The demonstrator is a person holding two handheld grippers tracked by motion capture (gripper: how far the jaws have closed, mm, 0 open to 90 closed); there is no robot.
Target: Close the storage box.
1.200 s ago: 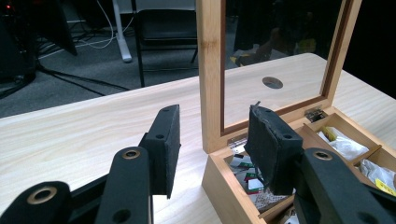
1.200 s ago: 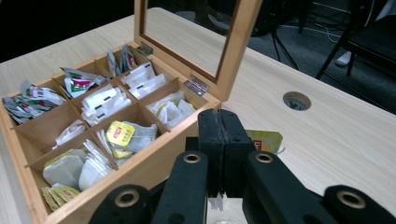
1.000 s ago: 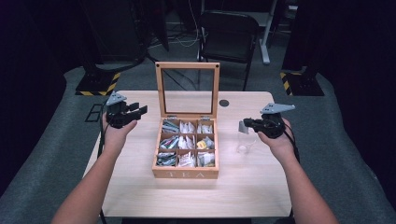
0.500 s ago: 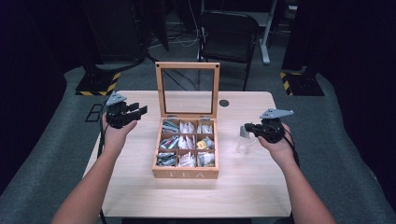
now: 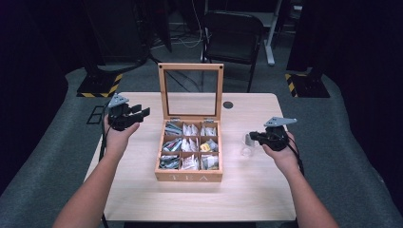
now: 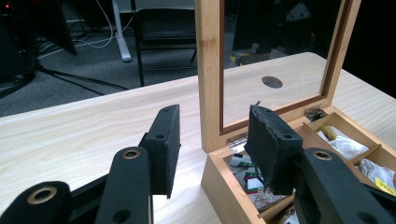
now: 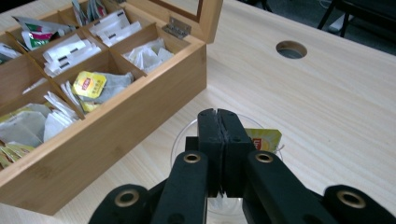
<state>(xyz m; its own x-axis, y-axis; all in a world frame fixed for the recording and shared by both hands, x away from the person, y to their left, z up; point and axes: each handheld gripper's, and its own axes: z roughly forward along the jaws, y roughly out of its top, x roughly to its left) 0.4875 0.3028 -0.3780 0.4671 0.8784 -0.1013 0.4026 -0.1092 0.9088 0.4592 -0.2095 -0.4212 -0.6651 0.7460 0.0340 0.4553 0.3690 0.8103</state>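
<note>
Nearest in the right gripper view: right gripper (image 7: 218,122) w/ jaws pressed together, hanging directly over a clear glass cup (image 7: 187,140). A thin string seems to hang from between the pads into the cup, but too small to be sure, so can't tell if anything is pinched. A yellow-labelled tea bag tag (image 7: 264,139) sits just behind the jaws at the cup's rim. In the high view the cup (image 5: 247,145) stands on the worktop (image 5: 247,190) just right of the wooden tea box (image 5: 190,176), near but not touching.

Box has nine compartments full of tea bags, glass lid (image 5: 191,91) upright at the back.

Left gripper (image 5: 127,116) hovers left of the box, approx level w/ its back edge; jaws wide apart, nothing between them. Its own view looks past the lid frame (image 6: 208,70).

Farther off: cable hole (image 5: 228,105) in worktop, then a black chair (image 5: 233,38).
</note>
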